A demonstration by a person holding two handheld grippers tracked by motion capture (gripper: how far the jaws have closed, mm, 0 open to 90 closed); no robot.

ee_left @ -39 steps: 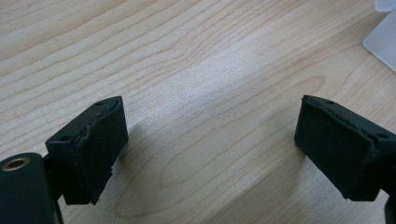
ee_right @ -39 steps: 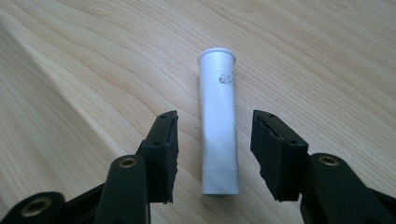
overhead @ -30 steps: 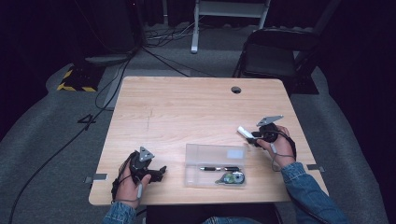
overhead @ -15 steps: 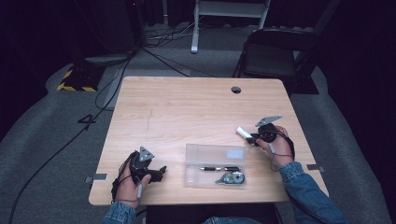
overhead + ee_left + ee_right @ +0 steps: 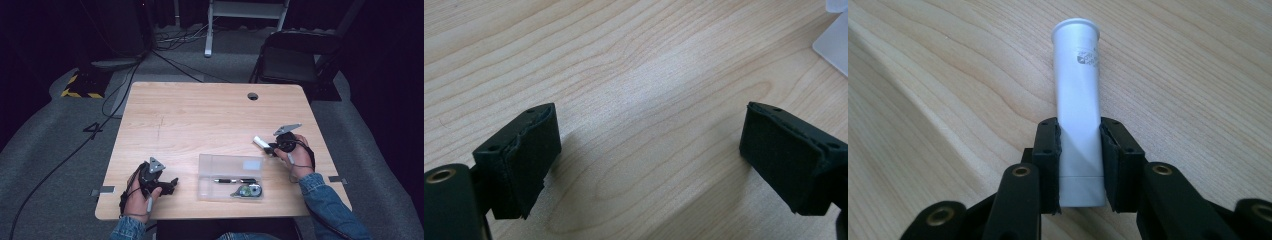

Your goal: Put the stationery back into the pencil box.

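Note:
My right gripper [image 5: 1079, 165] is shut on a white tube [image 5: 1078, 100], which sticks forward out of the jaws, just above the wood. From above, that right gripper [image 5: 272, 147] and the white tube [image 5: 259, 142] are at the table's right side, just beyond a clear plastic case [image 5: 231, 176]. The case holds a black pen [image 5: 232, 181] and a round tape dispenser [image 5: 246, 191]. My left gripper [image 5: 172, 184] rests near the front left edge, left of the case. Its jaws stand wide apart in the left gripper view [image 5: 644, 160], with bare wood between them.
The wooden table [image 5: 200, 115] has a cable hole [image 5: 252, 96] at the back right. A corner of the clear case [image 5: 834, 40] shows at the upper right of the left gripper view. A black chair [image 5: 295, 60] stands behind the table, and cables lie on the floor.
The right gripper with the white tube has shifted very slightly. The left gripper has stayed still.

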